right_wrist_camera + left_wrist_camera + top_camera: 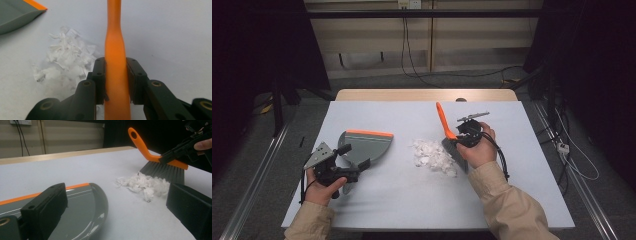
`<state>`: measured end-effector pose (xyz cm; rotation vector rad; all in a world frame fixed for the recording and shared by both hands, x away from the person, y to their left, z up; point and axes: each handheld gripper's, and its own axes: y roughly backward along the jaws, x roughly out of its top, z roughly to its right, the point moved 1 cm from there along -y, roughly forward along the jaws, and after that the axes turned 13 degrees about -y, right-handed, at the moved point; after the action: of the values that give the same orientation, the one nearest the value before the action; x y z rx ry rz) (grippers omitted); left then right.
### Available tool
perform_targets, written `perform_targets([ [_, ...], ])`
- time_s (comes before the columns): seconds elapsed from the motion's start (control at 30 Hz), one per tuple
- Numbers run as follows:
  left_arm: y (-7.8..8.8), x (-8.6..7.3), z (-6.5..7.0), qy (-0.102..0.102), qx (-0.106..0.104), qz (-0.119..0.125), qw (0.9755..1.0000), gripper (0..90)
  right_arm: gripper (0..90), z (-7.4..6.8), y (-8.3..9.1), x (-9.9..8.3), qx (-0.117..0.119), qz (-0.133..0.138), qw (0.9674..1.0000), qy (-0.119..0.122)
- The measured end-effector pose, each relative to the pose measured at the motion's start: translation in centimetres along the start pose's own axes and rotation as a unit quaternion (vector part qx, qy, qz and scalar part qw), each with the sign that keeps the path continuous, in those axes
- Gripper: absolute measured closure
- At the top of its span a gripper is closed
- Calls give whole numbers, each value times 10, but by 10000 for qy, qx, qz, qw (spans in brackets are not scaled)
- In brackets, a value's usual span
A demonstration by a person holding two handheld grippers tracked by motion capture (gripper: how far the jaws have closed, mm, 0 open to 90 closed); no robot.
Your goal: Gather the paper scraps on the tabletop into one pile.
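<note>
Lab/test rig: bare table [512,200], dark curtains [592,60], floor cables [462,75], wall sockets [408,4].

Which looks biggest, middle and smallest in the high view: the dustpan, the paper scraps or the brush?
1. Grey plastic dustpan with an orange edge, largest.
2. Pile of white torn paper scraps and the orange-handled brush with dark bristles: too close to rank, since the hand covers much of the brush.

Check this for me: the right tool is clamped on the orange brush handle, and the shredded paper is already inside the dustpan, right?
Not quite. The right tool does clamp the brush handle, but the high view shows the shredded paper lying on the table, beside the dustpan.
</note>
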<state>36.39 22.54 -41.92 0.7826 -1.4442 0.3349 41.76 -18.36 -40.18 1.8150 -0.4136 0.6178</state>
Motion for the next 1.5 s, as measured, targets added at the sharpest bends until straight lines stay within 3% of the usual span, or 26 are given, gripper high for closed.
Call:
perform_targets([
  [0.17,0,1,1,8,4,29,10000,31,722,9,11,-7,35,256,9994,-251],
  [0.23,-1,2,1,8,3,30,10000,31,721,12,18,-10,-47,441,9988,-227],
  [0.37,-1,3,2,-1,-29,40,10000,31,721,14,28,-19,-241,537,9977,-344],
  [0.47,-1,3,3,5,-31,57,10000,31,720,13,23,-29,-265,483,9976,-411],
  [0.57,0,3,3,-7,-29,59,10000,31,721,4,20,-33,-179,648,9968,-423],
  [0.73,0,3,2,-2,-28,62,10000,31,721,-15,8,-29,-204,746,9965,-323],
  [1.03,2,2,0,35,10,57,10000,31,721,-32,-7,-16,-148,1045,9940,-282],
  [1.37,4,0,0,22,59,-45,10000,31,721,-25,-2,-4,-82,1180,9925,-314],
  [1.5,8,0,-1,32,90,-151,9998,31,721,-20,4,-2,62,1220,9919,-342],
])
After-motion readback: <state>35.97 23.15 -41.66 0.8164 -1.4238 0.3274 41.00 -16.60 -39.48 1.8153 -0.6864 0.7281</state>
